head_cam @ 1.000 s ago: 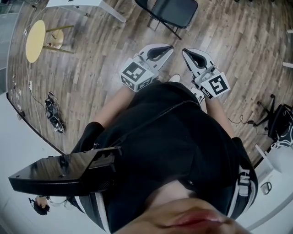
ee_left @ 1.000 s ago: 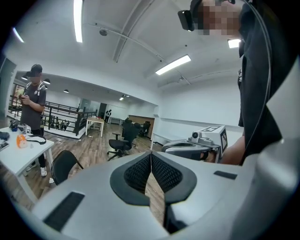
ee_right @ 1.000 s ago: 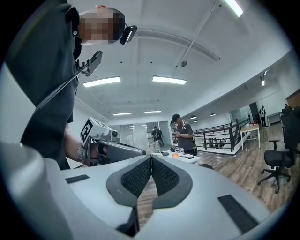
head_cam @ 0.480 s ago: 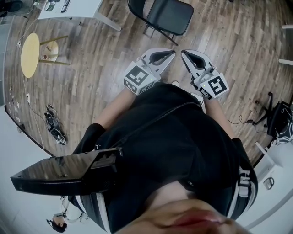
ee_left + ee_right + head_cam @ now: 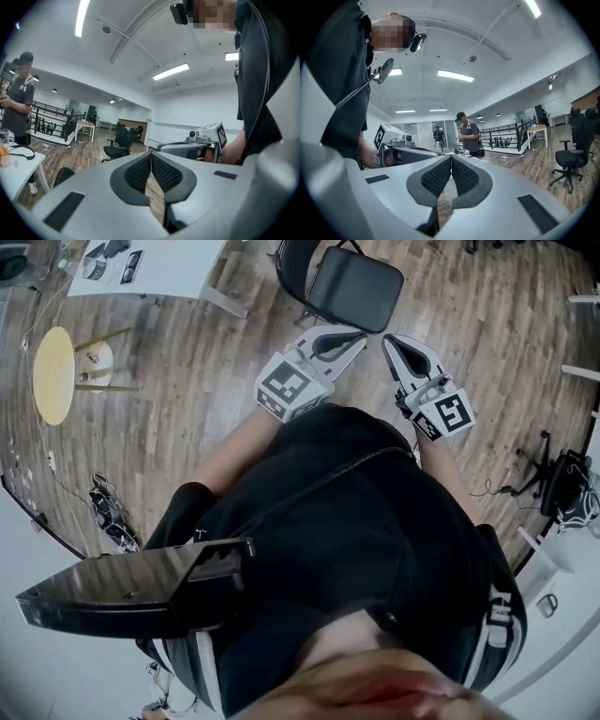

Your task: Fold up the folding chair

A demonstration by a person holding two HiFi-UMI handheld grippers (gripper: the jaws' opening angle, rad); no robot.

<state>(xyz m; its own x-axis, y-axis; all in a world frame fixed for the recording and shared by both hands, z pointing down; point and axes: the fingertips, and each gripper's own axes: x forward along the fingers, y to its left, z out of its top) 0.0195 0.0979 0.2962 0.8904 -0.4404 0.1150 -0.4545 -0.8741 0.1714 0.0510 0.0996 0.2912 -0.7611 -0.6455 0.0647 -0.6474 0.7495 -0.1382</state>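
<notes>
The black folding chair (image 5: 349, 285) stands unfolded on the wood floor at the top of the head view, its seat facing up. My left gripper (image 5: 354, 334) is held level just short of the seat's near edge, jaws shut and empty. My right gripper (image 5: 391, 339) hangs beside it to the right, also shut on nothing. In the left gripper view the left gripper (image 5: 150, 153) has its pads pressed together, and the right gripper's body (image 5: 197, 144) shows beside it. The right gripper (image 5: 451, 157) likewise has its pads closed in its own view. Neither touches the chair.
A white table (image 5: 155, 268) with items stands at the upper left, and a round yellow side table (image 5: 52, 376) sits further left. Cables (image 5: 108, 517) lie on the floor at left. Office chairs (image 5: 572, 150) and a standing person (image 5: 468, 136) are in the room.
Both grippers and the person have moved forward toward the folding chair, which now sits lower and closer in the head view. Both jaws stay shut.
</notes>
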